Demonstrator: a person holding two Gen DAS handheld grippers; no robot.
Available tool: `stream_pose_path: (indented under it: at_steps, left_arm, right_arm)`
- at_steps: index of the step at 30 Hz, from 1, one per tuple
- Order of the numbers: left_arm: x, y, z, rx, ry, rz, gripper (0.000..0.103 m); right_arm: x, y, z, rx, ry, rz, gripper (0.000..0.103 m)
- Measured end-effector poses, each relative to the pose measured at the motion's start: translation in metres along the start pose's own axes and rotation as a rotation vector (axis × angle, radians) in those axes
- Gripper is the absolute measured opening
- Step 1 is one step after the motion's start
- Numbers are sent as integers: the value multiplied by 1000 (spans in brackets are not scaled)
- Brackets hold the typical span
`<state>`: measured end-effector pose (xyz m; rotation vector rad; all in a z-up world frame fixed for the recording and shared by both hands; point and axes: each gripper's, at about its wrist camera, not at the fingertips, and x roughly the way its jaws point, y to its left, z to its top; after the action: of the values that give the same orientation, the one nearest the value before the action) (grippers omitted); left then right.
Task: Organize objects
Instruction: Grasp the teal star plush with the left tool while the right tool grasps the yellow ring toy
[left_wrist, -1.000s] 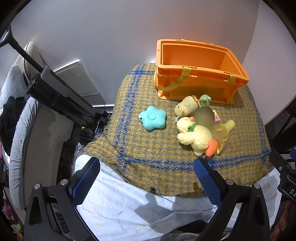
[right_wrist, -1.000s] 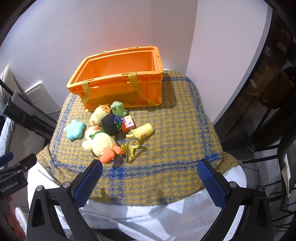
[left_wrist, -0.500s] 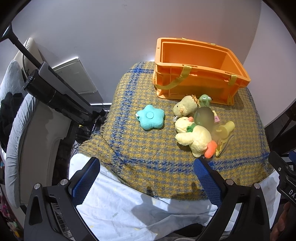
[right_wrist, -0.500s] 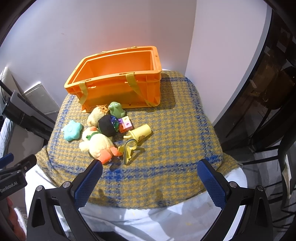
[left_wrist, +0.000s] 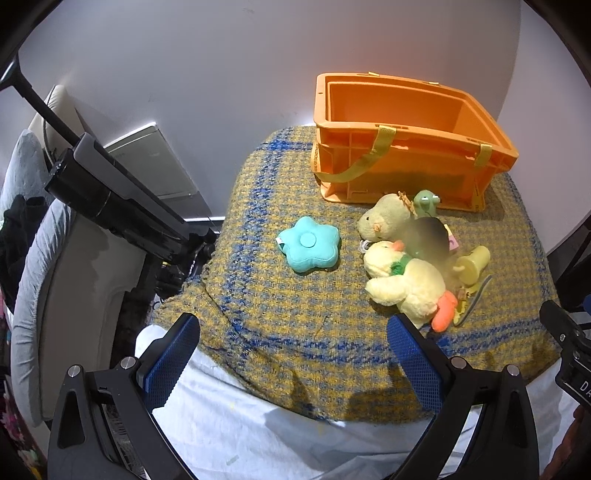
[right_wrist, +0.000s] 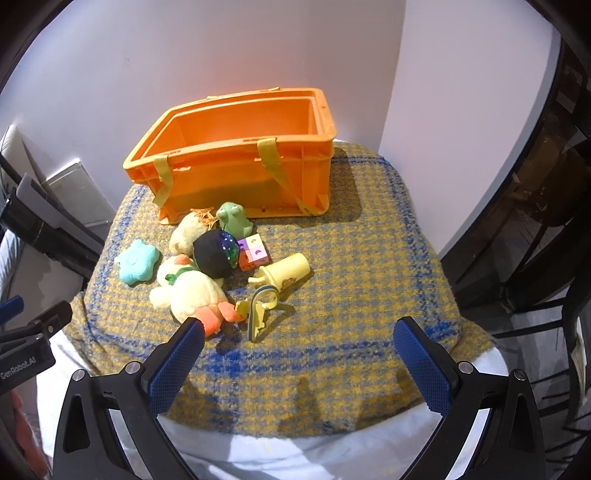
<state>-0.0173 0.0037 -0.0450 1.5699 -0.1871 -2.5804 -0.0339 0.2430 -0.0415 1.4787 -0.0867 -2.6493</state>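
- The toys lie in a tight cluster on the checked cloth (right_wrist: 369, 258) that covers the table, just in front of the orange crate (right_wrist: 236, 162), which stands at the table's far edge against the wall, centre-top of the right wrist view.
- In the cluster, the yellow plush duck (right_wrist: 192, 291) lies nearest the camera, the dark ball (right_wrist: 214, 254) rests against it, and the green frog (right_wrist: 232, 219) and a second pale plush (left_wrist: 384, 221) sit close to the crate's front wall.
- The coloured cube (right_wrist: 251, 253), yellow cup (right_wrist: 286, 271) and yellow keys (right_wrist: 258, 314) lie to the right of the ball; the teal star cushion (left_wrist: 308, 243) lies apart on the left.
- The crate's inside looks empty; a yellow strap (left_wrist: 354, 162) hangs down its front.
- Bare cloth fills the right half of the right wrist view, up to the table's rounded edge; the white sheet (left_wrist: 240, 424) below marks the near edge.
- A black tripod-like bar (left_wrist: 110, 206) and grey padding stand beyond the table at the left of the left wrist view.
- The left hand-held gripper (left_wrist: 295, 362) and right hand-held gripper (right_wrist: 295, 363) both have their jaws spread wide and hold nothing, above the near edge.
- Compared with a second ago, both views have drawn slightly closer to the toys; the toys themselves lie as before.
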Motion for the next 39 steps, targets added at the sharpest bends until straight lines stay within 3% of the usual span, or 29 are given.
stream_pose_path:
  at_steps: [9, 13, 18, 27, 32, 39]
  left_arm:
    - [34, 3, 4, -32, -28, 24, 103]
    - [56, 4, 7, -44, -14, 20, 103]
    - [82, 5, 11, -40, 0, 24, 103]
    - [114, 5, 21, -38, 20, 21, 103]
    - [129, 9, 23, -52, 34, 17, 103]
    - [141, 7, 33, -53, 38, -25, 103]
  right_arm:
    - [37, 8, 3, 17, -3, -11, 101]
    - [58, 11, 3, 28, 17, -20, 96]
    - [85, 14, 0, 33, 65, -24, 82]
    - [121, 19, 1, 53, 148, 38, 50]
    - [130, 23, 0, 46, 167, 73, 16]
    - [126, 20, 3, 59, 133, 67, 8]
